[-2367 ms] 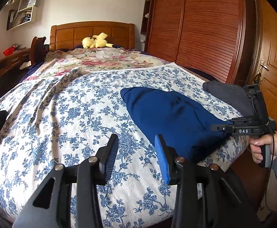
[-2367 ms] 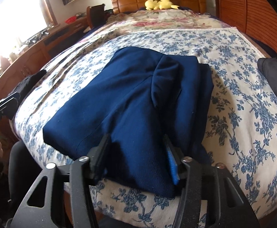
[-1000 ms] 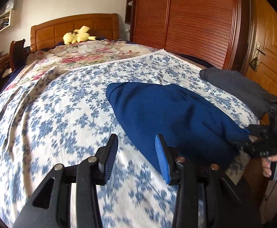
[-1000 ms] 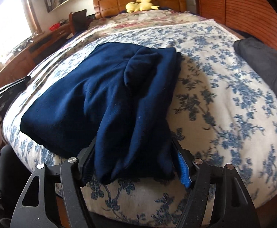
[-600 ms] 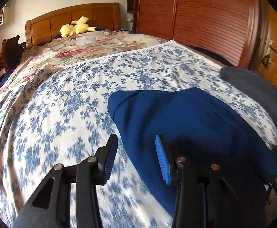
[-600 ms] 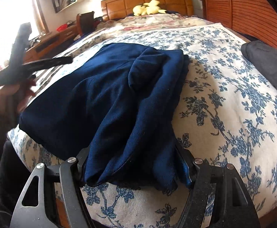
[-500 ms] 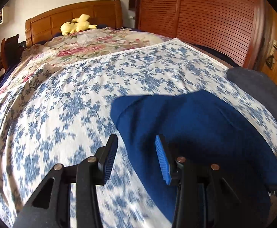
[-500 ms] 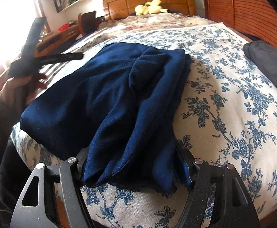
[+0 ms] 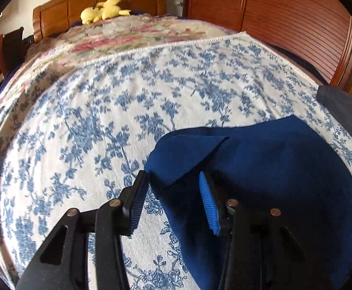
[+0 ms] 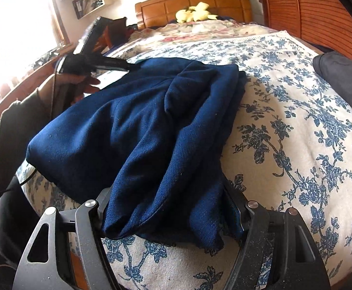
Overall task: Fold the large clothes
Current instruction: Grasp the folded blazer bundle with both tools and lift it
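Observation:
A navy blue garment (image 10: 137, 120) lies folded near the foot of the bed, on the blue-flowered bedspread (image 9: 79, 120). My left gripper (image 9: 172, 178) hangs low over the garment's left corner (image 9: 183, 154), which sits between the jaws. The jaws are opening and the pads (image 9: 208, 205) do not press the cloth. From the right wrist view a hand holds this gripper (image 10: 127, 67) at the garment's far left side. My right gripper (image 10: 168, 200) is shut on the bunched near edge of the garment, and cloth fills the gap and hides the fingertips.
A dark grey garment (image 9: 342, 106) lies at the bed's right edge. A yellow plush toy (image 9: 103, 9) rests against the wooden headboard. A slatted wooden wardrobe (image 9: 284, 12) stands on the right. A desk (image 10: 38, 70) under a bright window runs along the left.
My left gripper has swung in from the left and sunk, so the navy garment's corner now lies between its jaws. The right gripper has kept still with its hold on the near edge.

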Motion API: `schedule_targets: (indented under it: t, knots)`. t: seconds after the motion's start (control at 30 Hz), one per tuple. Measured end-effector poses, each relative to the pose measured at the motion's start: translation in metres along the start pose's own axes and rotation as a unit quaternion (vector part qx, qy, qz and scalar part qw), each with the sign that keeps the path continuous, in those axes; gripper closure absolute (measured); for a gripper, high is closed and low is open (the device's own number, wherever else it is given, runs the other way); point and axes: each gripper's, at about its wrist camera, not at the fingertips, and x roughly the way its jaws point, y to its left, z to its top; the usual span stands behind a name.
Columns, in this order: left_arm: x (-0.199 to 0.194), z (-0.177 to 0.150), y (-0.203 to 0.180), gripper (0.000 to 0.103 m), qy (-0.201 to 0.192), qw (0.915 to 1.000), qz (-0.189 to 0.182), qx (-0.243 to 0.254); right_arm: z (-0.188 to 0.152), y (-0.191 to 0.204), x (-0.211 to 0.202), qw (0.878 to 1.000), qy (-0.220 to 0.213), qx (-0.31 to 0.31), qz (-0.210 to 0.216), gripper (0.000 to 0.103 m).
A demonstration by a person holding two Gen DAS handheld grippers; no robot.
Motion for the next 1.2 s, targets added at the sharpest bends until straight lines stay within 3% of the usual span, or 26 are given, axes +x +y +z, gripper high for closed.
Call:
schedule_targets:
  t: [0.1, 0.3, 0.53, 0.7, 0.83, 1.03, 1.07, 1.2]
  knots:
    - [0.005, -0.002, 0.003, 0.047, -0.004, 1.0, 0.004, -0.005, 0.0, 0.0, 0.0, 1.0, 0.0, 0.001, -0.001, 0.031]
    - [0.011, -0.003, 0.016, 0.047, 0.012, 0.9981, -0.035, -0.05, 0.0, 0.001, 0.001, 1.0, 0.0, 0.004, -0.001, 0.031]
    - [0.007, -0.001, 0.007, 0.047, 0.012, 0.9991, -0.015, -0.038, 0.001, 0.001, 0.001, 1.0, 0.0, 0.006, -0.002, 0.031]
    - [0.006, -0.003, 0.007, 0.061, 0.009, 0.9985, -0.031, -0.044, 0.0, 0.001, 0.001, 1.0, -0.001, 0.008, -0.002, 0.031]
    - [-0.003, 0.0, 0.002, 0.088, -0.003, 0.9988, -0.031, -0.039, 0.0, 0.001, 0.001, 1.0, -0.001, 0.011, -0.001, 0.031]
    - [-0.041, 0.005, -0.013, 0.094, -0.048, 0.9987, -0.01, -0.017, 0.002, 0.002, 0.0, 1.0, 0.008, 0.017, -0.004, 0.031]
    - [-0.051, 0.005, -0.015, 0.094, -0.058, 0.9982, -0.01, -0.016, 0.003, 0.003, 0.0, 1.0, 0.01, 0.017, -0.003, 0.032]
    - [-0.089, 0.006, -0.027, 0.094, -0.09, 0.9959, -0.008, 0.006, 0.005, 0.009, -0.007, 1.0, 0.009, 0.005, 0.012, 0.059]
